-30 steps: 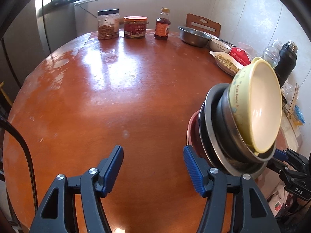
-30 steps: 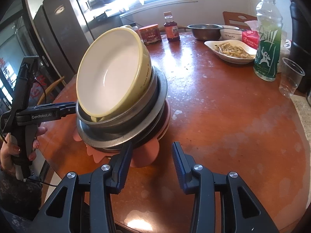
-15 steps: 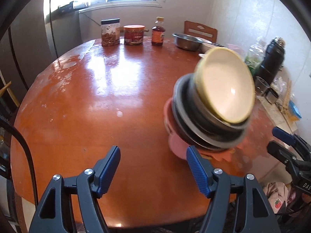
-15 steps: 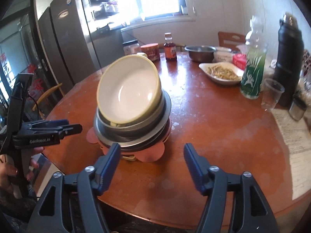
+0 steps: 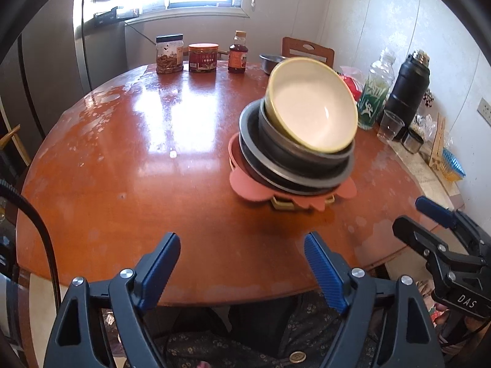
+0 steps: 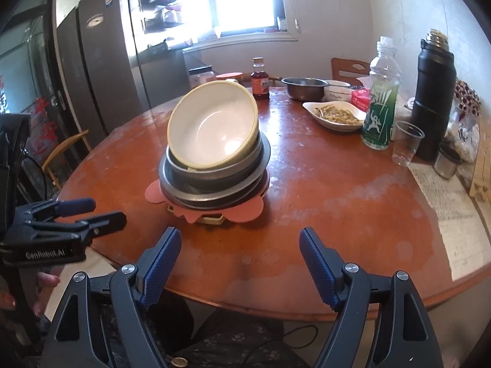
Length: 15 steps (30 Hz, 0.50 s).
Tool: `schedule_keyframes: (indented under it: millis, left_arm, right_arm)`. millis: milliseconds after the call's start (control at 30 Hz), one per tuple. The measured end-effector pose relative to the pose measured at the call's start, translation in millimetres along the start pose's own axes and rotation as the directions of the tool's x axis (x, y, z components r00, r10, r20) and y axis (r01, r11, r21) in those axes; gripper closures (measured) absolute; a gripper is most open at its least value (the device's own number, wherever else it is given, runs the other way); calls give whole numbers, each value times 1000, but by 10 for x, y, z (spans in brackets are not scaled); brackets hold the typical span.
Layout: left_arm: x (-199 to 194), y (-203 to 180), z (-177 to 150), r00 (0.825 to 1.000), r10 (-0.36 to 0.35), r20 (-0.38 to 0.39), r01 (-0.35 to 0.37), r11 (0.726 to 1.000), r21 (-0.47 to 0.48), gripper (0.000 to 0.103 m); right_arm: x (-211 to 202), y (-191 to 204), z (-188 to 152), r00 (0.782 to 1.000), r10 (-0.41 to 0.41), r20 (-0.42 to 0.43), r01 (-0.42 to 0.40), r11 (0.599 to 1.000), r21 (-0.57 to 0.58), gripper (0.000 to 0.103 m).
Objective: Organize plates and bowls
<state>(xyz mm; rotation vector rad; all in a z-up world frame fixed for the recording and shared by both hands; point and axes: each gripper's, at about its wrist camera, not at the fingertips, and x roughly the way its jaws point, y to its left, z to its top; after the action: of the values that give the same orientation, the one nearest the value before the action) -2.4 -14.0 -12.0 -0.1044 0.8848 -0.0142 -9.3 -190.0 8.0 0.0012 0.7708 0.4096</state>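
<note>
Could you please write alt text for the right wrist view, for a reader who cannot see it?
A tilted yellow bowl tops a stack of metal dishes on a pink mat on the round wooden table. The open right gripper is short of it, the left gripper off to the side.

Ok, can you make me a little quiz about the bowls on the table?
1. True or false: the yellow bowl sits level on top of the stack.
2. What lies under the steel dishes? A) a pink mat B) a towel C) a newspaper
3. Fill in: both the left gripper and the right gripper are ___ and hold nothing.

Key: 1 false, it is tilted; 2 A; 3 open.
</note>
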Motion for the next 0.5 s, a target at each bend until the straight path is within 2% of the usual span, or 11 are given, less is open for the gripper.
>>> schedule_keyframes:
  millis: [200, 500]
  left_arm:
    - [-12, -43, -87, 1000, 18, 3, -18, 1000, -3, 20]
    - [11, -65, -148, 999, 44, -7, -44, 999, -4, 19]
  right_arm:
    - [-95, 38, -107, 998, -55, 21, 55, 998, 6, 22]
    - [-98, 50, -236, 999, -48, 14, 47, 998, 30, 17]
